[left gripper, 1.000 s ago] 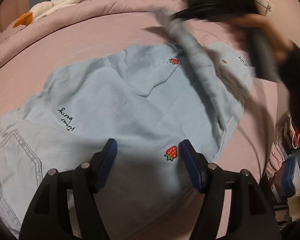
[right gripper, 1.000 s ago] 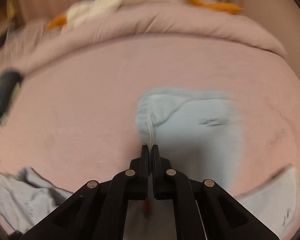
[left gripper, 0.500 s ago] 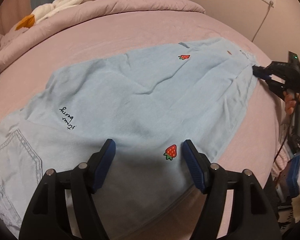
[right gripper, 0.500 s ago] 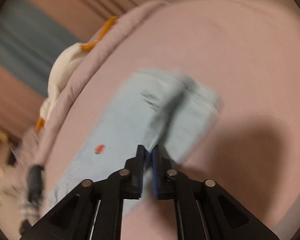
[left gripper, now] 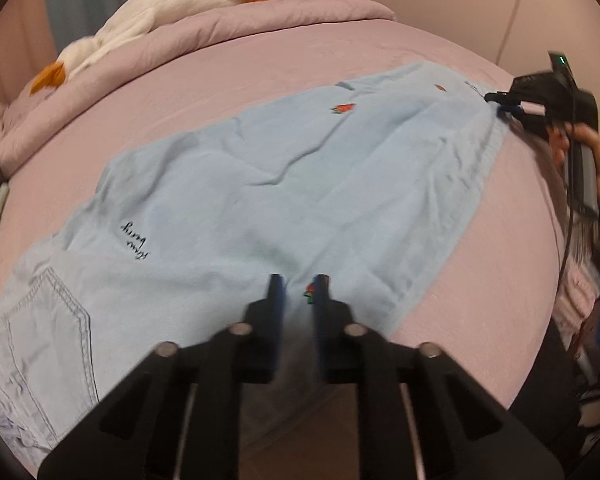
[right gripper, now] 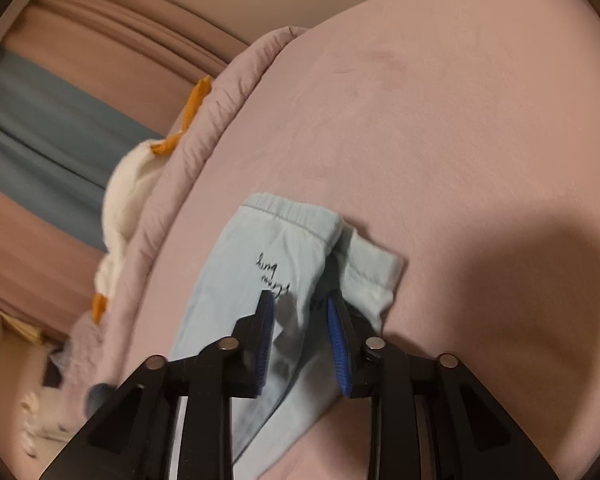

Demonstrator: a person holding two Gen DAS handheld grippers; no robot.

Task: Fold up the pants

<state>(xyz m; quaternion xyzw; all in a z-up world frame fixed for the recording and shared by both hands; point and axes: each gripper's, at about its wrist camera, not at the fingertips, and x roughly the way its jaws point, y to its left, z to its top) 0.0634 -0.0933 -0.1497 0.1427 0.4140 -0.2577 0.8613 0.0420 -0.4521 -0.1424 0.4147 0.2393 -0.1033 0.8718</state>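
Pinching the pants (left gripper: 300, 184) with our left gripper (left gripper: 298, 290), fingers just closed narrow, we part our right gripper (right gripper: 299, 295) slightly, cloth loose between its fingers.

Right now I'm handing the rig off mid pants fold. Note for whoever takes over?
Left gripper: jaws just closing, nearly shut, with pants fabric between them at the near edge. Grip unconfirmed.
Right gripper: jaws just opening, leg hems lying loose between them.
Pants: spread flat on the bed, one leg laid over the other.
Done: lengthwise fold.
Left: probably fold the hems up toward the waist, then tidy.
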